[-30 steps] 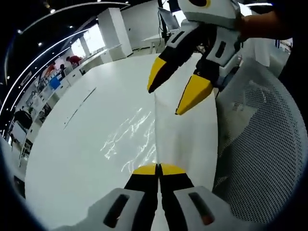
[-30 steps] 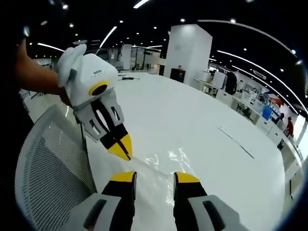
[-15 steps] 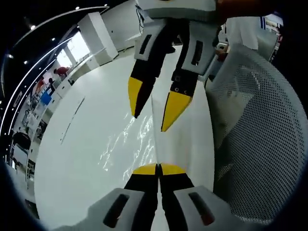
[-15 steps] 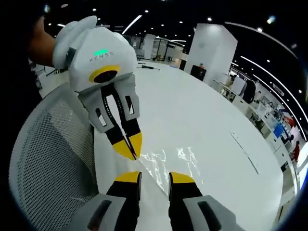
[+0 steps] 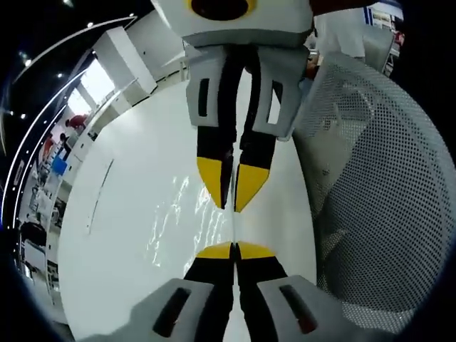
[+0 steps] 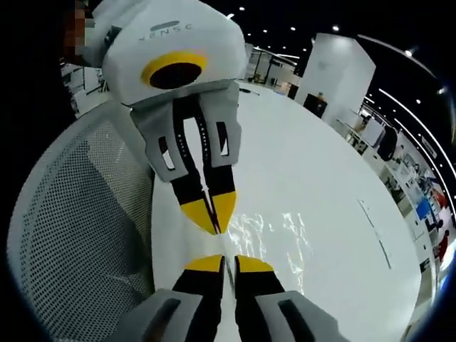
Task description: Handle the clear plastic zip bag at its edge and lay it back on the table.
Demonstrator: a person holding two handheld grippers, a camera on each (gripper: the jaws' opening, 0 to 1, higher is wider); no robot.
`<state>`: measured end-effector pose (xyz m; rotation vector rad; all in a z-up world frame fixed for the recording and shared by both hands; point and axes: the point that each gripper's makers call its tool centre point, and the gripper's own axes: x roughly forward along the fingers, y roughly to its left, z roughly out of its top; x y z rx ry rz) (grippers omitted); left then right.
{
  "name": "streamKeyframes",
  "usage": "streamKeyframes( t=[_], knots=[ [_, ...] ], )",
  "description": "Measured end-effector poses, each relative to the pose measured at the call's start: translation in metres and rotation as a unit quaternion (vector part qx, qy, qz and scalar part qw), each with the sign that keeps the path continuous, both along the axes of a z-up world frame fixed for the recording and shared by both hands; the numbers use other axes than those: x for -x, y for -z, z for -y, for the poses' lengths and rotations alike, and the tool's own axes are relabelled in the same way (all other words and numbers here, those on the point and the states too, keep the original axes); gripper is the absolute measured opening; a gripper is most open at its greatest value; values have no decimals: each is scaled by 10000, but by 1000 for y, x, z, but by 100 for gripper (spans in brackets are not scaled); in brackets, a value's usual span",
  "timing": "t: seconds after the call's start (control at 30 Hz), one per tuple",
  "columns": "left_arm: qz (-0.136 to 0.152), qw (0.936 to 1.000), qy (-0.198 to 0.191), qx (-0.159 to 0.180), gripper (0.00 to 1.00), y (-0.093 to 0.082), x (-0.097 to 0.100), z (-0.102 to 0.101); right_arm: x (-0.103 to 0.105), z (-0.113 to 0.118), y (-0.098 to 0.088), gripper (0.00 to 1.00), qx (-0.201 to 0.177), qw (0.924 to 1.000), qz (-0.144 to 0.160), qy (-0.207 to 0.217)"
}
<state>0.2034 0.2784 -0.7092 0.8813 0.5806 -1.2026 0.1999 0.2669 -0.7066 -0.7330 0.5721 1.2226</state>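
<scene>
My left gripper (image 5: pixel 234 251) has its yellow tips pressed together on the near edge of the clear plastic zip bag (image 5: pixel 187 217), and in the left gripper view the film spreads away to the left of that pinch line, its wrinkles glinting over the white table (image 5: pixel 121 214). Straight ahead along the same edge, my right gripper (image 5: pixel 233 187) points back at me, tips nearly meeting and only a dark sliver between them (I cannot tell from here whether they have caught the edge or sit just beside it).

In the right gripper view my right gripper (image 6: pixel 221 263) shows its jaws drawn narrow around a thin strip of the bag (image 6: pixel 271 231), and I judge it holds the edge, though the film is too clear to be sure. The left gripper (image 6: pixel 208 211) faces it, tip almost to tip. The film fans out to the right here, over the table (image 6: pixel 299 171).

What the coming move turns on, I think: the gripped edge runs straight from one pair of tongs to the other, along the table's side by the mesh chair back (image 5: pixel 385 199), with both grippers close together on it. The bag's body lies wholly to the table side, so lowering should go that way.
</scene>
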Motion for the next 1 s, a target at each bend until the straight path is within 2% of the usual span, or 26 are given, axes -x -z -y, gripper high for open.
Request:
streamKeyframes(
  t=[0.2, 0.37, 0.57, 0.73, 1.0],
  knots=[
    [9, 9999, 88, 63, 0, -5, 0, 6, 7, 2, 8, 0, 210, 9996, 71, -169],
    [79, 9996, 219, 131, 0, -8, 1, 8, 7, 5, 6, 0, 176, 9995, 188, -184],
    [-136, 9982, 332, 489, 7, -16, 3, 9, 8, 7, 6, 0, 191, 9993, 224, -219],
    [-151, 9977, 345, 571, 12, -23, -2, -3, 8, 7, 5, 0, 212, 9990, 301, -264],
    [-128, 9983, 412, 382, 13, -21, -9, -28, 6, 10, 3, 0, 231, 9987, 377, -272]
  ],
)
